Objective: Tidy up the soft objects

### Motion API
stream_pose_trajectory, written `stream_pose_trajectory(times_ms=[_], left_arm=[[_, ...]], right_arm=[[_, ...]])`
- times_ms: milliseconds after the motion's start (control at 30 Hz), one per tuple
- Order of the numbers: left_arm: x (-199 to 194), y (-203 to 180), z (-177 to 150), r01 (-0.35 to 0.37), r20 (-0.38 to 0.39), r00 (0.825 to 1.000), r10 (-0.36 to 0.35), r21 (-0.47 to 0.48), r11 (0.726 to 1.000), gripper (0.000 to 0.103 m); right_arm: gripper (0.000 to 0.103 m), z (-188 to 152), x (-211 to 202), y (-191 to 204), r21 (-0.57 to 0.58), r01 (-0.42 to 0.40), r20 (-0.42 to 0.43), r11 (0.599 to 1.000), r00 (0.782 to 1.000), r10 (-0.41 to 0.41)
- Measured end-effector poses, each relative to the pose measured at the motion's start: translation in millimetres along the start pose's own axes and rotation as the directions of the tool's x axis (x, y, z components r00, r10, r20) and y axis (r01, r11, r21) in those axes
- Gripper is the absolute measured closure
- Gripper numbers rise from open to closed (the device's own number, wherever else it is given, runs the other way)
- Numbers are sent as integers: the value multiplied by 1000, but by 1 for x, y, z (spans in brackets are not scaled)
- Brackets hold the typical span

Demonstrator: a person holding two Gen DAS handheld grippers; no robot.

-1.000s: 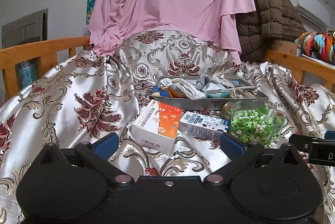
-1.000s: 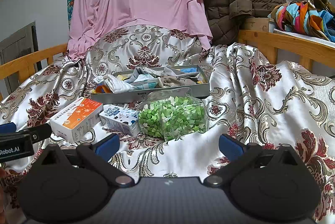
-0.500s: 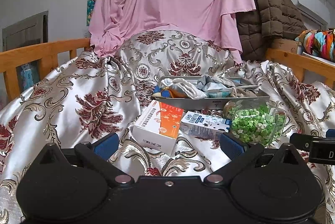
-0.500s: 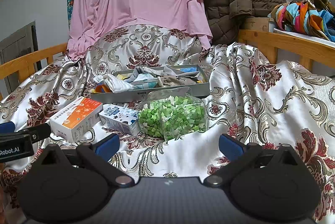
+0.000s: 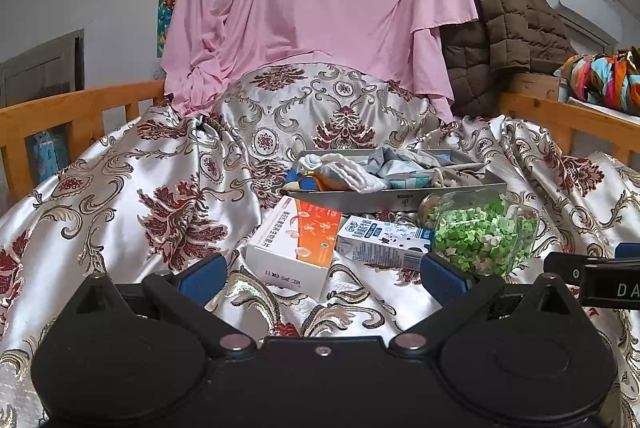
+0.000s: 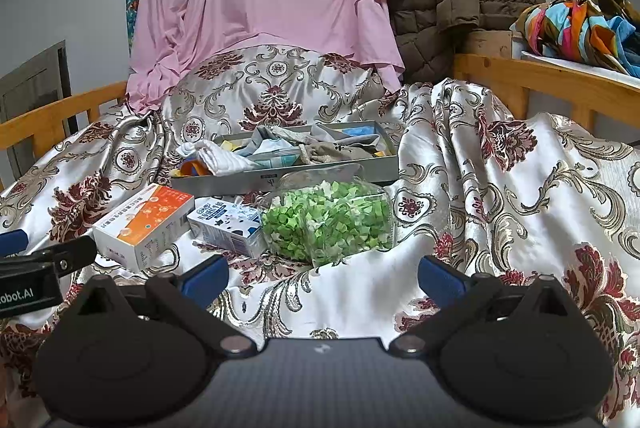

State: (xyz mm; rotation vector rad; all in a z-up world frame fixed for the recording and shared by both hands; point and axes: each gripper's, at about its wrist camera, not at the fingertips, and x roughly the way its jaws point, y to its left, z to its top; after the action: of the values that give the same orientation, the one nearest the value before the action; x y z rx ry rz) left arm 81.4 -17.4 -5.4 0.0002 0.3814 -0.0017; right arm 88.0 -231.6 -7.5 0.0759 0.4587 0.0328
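over the bed, left gripper (image 5: 322,278) and right gripper (image 6: 322,278) hover spread and empty, facing the tray (image 6: 280,179) heaped with soft cloths.

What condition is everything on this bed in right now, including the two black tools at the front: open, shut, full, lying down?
Left tool: open, holding nothing.
Right tool: open, holding nothing.
Grey tray: filled with jumbled cloth items.
White sock: draped over the tray's front edge.
Clear jar: lying on its side, full of green paper stars.
Orange and white box: lying flat, closed.
Milk carton: lying on its side.
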Motion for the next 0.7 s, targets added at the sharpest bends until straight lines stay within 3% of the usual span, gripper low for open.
stream_pose_trajectory(times_ms=[700], left_arm=[[-1,2,0,-7,6,1000,7,1,1000,1]], right_arm=[[0,0,0,1,0,1,-1,1000,1000,-1]])
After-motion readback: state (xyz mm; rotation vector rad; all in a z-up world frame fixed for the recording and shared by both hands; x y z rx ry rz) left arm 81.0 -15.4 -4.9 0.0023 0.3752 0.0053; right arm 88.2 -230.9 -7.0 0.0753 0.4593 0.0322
